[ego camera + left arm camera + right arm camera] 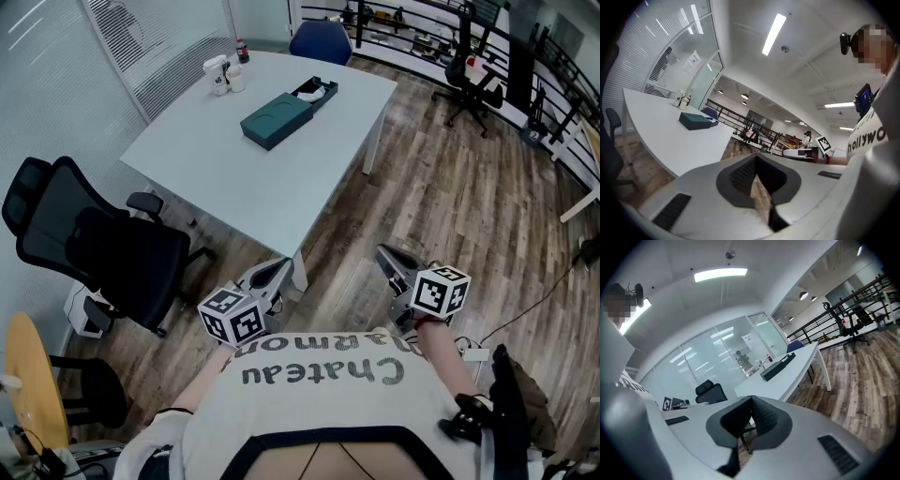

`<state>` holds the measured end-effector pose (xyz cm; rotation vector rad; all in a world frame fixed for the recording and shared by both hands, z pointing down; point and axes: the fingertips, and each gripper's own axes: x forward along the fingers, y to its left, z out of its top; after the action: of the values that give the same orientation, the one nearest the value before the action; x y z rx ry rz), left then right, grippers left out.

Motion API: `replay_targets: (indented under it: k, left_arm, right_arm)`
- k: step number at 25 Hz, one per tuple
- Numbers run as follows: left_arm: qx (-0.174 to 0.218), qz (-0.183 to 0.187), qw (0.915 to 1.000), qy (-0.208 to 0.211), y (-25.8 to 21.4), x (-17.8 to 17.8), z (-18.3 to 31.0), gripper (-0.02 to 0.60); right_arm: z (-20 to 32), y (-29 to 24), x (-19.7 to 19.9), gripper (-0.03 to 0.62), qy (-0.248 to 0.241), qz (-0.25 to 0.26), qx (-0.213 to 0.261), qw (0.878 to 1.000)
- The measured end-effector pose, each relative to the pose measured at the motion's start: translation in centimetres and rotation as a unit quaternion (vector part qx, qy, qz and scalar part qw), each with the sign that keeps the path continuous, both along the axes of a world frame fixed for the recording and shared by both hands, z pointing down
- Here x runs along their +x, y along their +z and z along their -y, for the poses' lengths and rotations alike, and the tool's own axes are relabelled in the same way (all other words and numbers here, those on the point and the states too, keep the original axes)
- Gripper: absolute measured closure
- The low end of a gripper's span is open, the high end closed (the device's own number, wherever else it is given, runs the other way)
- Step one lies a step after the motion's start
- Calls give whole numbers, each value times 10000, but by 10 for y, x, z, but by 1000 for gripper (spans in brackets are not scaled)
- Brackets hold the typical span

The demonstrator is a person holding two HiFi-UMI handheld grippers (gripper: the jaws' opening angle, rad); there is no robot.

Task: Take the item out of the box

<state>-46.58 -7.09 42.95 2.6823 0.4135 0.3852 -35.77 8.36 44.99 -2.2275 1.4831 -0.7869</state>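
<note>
A dark green box (277, 116) lies on the white table (244, 178), well ahead of me. Its inner black tray (317, 92) is slid out at the far end, with a white item in it. Both grippers hang close to my body above the wooden floor, far short of the table. The left gripper (278, 270) has its jaws together and empty, and so does the right gripper (387, 255). In the left gripper view the box (696, 120) shows far beyond the left gripper (756, 158). In the right gripper view the box (778, 368) sits past the right gripper (751, 399).
A black office chair (94, 244) stands at the table's near left corner. A blue chair (321, 39) is behind the table. Cups and a bottle (225, 73) sit at the table's far left. Another office chair (469, 66) stands by the railing at the right.
</note>
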Motion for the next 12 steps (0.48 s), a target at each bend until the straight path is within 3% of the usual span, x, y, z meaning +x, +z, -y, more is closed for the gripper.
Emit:
replay_targets:
  k: [7, 12]
  left_arm:
    - [6, 10, 10000, -96, 5, 14, 3, 594]
    - [-25, 142, 9997, -176, 18, 43, 5, 594]
  right_arm:
    - [-1, 4, 12, 595, -88, -136, -109, 9998]
    - [1, 9, 43, 595, -156, 43, 98, 9998]
